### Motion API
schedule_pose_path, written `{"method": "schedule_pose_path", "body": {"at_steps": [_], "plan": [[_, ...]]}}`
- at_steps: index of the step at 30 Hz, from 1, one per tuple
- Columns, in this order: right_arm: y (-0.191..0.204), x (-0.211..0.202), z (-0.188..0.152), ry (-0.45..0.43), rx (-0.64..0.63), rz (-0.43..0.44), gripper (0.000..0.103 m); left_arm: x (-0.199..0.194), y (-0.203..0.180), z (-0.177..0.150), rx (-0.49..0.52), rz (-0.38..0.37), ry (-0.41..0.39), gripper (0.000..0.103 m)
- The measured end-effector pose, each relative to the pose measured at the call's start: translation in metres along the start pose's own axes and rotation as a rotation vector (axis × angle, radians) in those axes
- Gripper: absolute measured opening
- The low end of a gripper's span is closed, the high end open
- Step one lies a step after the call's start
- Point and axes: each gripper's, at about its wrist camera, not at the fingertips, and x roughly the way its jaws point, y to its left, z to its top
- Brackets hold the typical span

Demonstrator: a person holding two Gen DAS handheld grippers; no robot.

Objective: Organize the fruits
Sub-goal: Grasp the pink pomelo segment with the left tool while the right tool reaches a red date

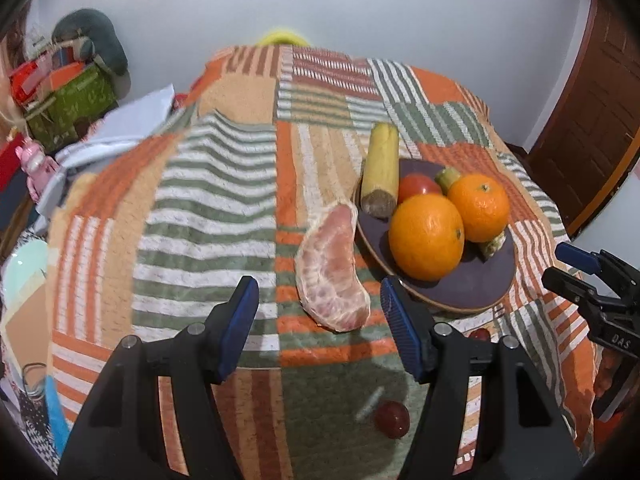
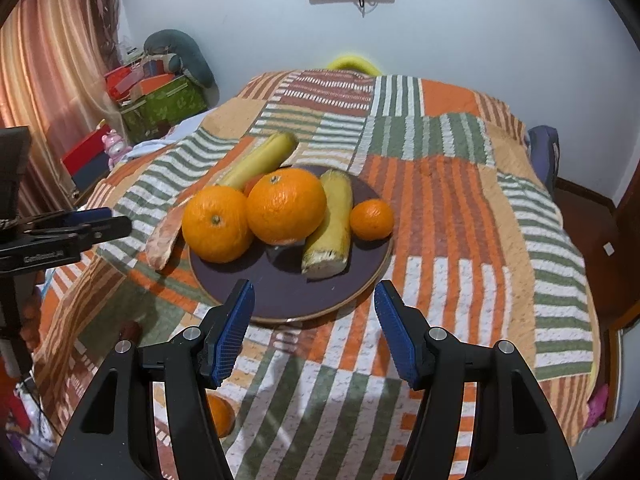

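Observation:
A dark round plate (image 1: pixel 472 288) (image 2: pixel 280 296) on the patchwork cloth holds two big oranges (image 1: pixel 426 236) (image 2: pixel 286 204), a small mandarin (image 2: pixel 372 219), a tomato (image 1: pixel 418 186) and two yellow cut pieces (image 1: pixel 380 168) (image 2: pixel 330 228). A peeled pink pomelo segment (image 1: pixel 332 268) (image 2: pixel 162 240) lies on the cloth against the plate's left rim. My left gripper (image 1: pixel 319 286) is open just above it, its blue pads apart from the segment. My right gripper (image 2: pixel 314 292) is open over the plate's near rim, with nothing between its fingers.
Two small red round fruits (image 1: pixel 392 418) (image 1: pixel 479 335) lie on the cloth near the front edge. A small orange (image 2: pixel 220 416) lies there too. Boxes and a pillow (image 2: pixel 160 92) are stacked at the back left. A wooden door (image 1: pixel 592 120) stands on the right.

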Motion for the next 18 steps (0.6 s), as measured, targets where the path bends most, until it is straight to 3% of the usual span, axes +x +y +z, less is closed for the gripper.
{"method": "schedule_pose_path", "body": {"at_steps": [6,12,18], "plan": [[0.009,0.015,-0.014,0.044,-0.019,0.003,0.059,0.032,0.001,-0.004,-0.021,-0.037,0.073,0.063],[0.015,0.024,-0.024,0.069,-0.024,0.020,0.059,0.054,0.004,0.002,-0.051,-0.042,0.089,0.063],[0.023,0.028,-0.027,0.085,-0.034,0.038,0.059,0.053,0.006,0.002,-0.045,-0.058,0.064,0.049]]}}
